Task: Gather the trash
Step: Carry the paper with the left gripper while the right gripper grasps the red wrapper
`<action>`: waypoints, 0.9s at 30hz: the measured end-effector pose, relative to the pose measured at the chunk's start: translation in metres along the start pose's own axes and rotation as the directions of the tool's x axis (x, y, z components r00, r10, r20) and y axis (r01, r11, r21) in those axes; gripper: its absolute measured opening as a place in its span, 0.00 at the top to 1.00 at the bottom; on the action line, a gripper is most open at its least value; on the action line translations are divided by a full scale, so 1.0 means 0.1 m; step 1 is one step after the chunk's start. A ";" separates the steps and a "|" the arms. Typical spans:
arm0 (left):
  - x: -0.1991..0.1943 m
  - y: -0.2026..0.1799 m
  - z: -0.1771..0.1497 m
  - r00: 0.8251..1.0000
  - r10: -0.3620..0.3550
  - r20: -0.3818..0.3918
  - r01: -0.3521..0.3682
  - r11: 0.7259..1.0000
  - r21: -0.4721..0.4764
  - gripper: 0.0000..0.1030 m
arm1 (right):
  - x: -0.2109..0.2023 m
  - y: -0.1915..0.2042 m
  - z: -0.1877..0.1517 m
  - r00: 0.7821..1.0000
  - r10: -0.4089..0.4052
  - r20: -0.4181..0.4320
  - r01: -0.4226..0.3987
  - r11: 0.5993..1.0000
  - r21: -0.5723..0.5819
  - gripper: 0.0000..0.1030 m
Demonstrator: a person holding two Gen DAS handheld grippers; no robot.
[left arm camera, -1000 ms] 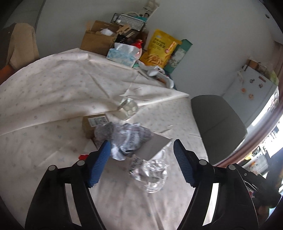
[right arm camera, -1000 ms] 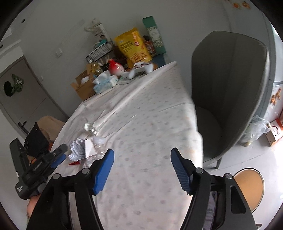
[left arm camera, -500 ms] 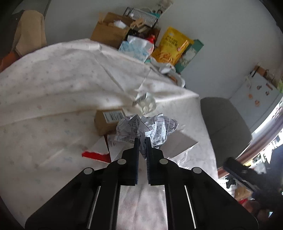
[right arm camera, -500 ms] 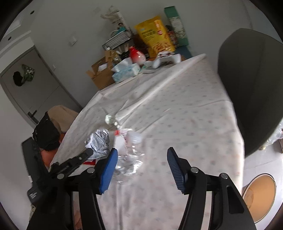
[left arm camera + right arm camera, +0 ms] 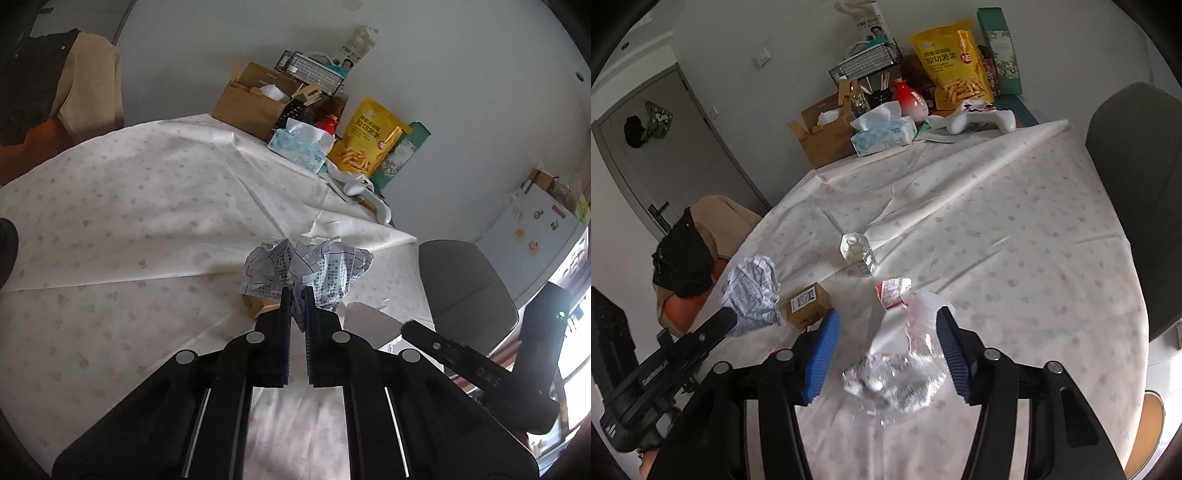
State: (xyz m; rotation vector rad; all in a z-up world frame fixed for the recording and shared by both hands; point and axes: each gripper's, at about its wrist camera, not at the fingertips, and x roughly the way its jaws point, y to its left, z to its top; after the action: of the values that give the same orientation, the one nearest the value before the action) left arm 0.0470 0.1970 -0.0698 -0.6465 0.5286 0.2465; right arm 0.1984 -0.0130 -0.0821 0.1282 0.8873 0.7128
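My left gripper (image 5: 295, 299) is shut on a crumpled ball of printed paper (image 5: 306, 269), held above the white tablecloth (image 5: 147, 206). In the right wrist view the same paper (image 5: 753, 291) hangs at the left gripper's tip (image 5: 726, 321). My right gripper (image 5: 886, 339) has its blue pads (image 5: 820, 354) on either side of a crushed clear plastic bottle (image 5: 897, 365) lying on the cloth. Its jaws are closing, and a gap remains at the left pad. A red and white wrapper (image 5: 892, 291), a small cardboard box (image 5: 807, 304) and a small clear bottle (image 5: 858, 254) lie just beyond.
At the table's far end stand an open cardboard box (image 5: 823, 136), a tissue box (image 5: 882, 134), a yellow snack bag (image 5: 955, 66) and a white game controller (image 5: 982, 116). A grey chair (image 5: 1137, 184) stands at the table's right edge. A chair with clothes (image 5: 687, 258) is on the left.
My left gripper has shut on the crumpled paper and lifted it off the table. My right gripper has swung left over the crushed bottle, and its jaws have narrowed.
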 end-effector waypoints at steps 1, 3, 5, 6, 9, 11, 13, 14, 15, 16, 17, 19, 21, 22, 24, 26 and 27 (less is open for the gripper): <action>0.00 0.01 0.01 1.000 0.000 0.001 0.000 1.000 -0.002 0.93 | 0.06 0.02 0.02 1.000 -0.006 -0.009 0.006 1.000 -0.004 0.56; 0.00 0.03 0.02 1.000 0.002 0.002 -0.002 1.000 -0.004 0.93 | 0.13 0.04 0.04 1.000 -0.008 -0.022 0.008 1.000 -0.010 0.66; 0.00 0.03 0.02 1.000 0.003 0.002 -0.003 1.000 -0.005 0.93 | 0.18 0.05 0.04 1.000 0.000 -0.031 -0.001 1.000 -0.016 0.81; -0.01 0.03 0.02 1.000 0.003 0.002 -0.003 1.000 -0.002 0.93 | 0.16 0.05 0.04 1.000 0.008 -0.027 -0.008 1.000 -0.017 0.81; -0.01 0.00 0.01 1.000 -0.003 0.001 0.003 1.000 0.005 0.93 | 0.09 0.08 0.02 1.000 0.011 -0.007 -0.012 0.999 -0.035 0.82; -0.01 -0.04 0.01 1.000 -0.010 -0.001 0.010 1.000 0.011 0.93 | 0.00 0.07 0.00 0.999 0.032 -0.001 -0.032 0.999 -0.027 0.82; -0.02 -0.10 0.00 1.000 -0.015 -0.003 0.015 1.000 0.017 0.93 | -0.12 0.06 -0.01 0.999 0.051 0.017 -0.050 0.999 -0.019 0.82; -0.03 -0.14 0.00 1.000 -0.016 -0.001 0.016 1.000 0.022 0.93 | -0.18 0.05 -0.01 0.998 0.062 0.026 -0.061 0.998 -0.015 0.82; -0.04 -0.18 0.00 1.000 -0.017 0.001 0.017 1.000 0.026 0.93 | -0.26 0.04 -0.02 0.996 0.079 0.037 -0.079 0.997 -0.007 0.82; -0.07 -0.23 -0.01 1.000 -0.020 0.005 0.020 0.999 0.031 0.93 | -0.31 0.03 -0.02 0.995 0.090 0.043 -0.090 0.996 -0.005 0.82; -0.08 -0.27 -0.01 1.000 -0.021 0.009 0.020 0.999 0.036 0.93 | -0.38 0.03 -0.03 0.993 0.104 0.051 -0.104 0.995 -0.004 0.82; -0.13 -0.38 -0.04 1.000 -0.023 0.019 0.022 0.998 0.054 0.93 | -0.52 0.02 -0.05 0.989 0.133 0.070 -0.132 0.991 -0.010 0.82; -0.14 -0.46 -0.07 0.999 -0.027 0.019 0.026 0.998 0.063 0.93 | -0.68 -0.02 -0.08 0.984 0.153 0.090 -0.153 0.988 -0.013 0.82; -0.13 -0.52 -0.10 0.999 -0.033 0.015 0.032 0.997 0.067 0.93 | -0.73 -0.05 -0.08 0.983 0.157 0.095 -0.156 0.988 -0.011 0.82; -0.12 -0.60 -0.15 0.999 -0.043 0.005 0.043 0.996 0.076 0.93 | -0.84 -0.12 -0.09 0.982 0.159 0.104 -0.159 0.987 -0.002 0.82; -0.09 -0.69 -0.21 0.998 -0.057 -0.007 0.057 0.995 0.088 0.93 | -0.97 -0.20 -0.11 0.982 0.150 0.119 -0.151 0.989 0.003 0.82; -0.07 -0.75 -0.24 0.998 -0.066 -0.017 0.068 0.993 0.097 0.93 | -1.02 -0.24 -0.11 0.982 0.143 0.126 -0.145 0.989 0.006 0.82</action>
State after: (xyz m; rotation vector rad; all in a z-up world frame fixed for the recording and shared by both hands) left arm 0.0595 0.1234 -0.0441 -0.5705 0.5274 0.1524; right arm 0.1596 -0.0965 -0.0308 0.2501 0.7688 0.8242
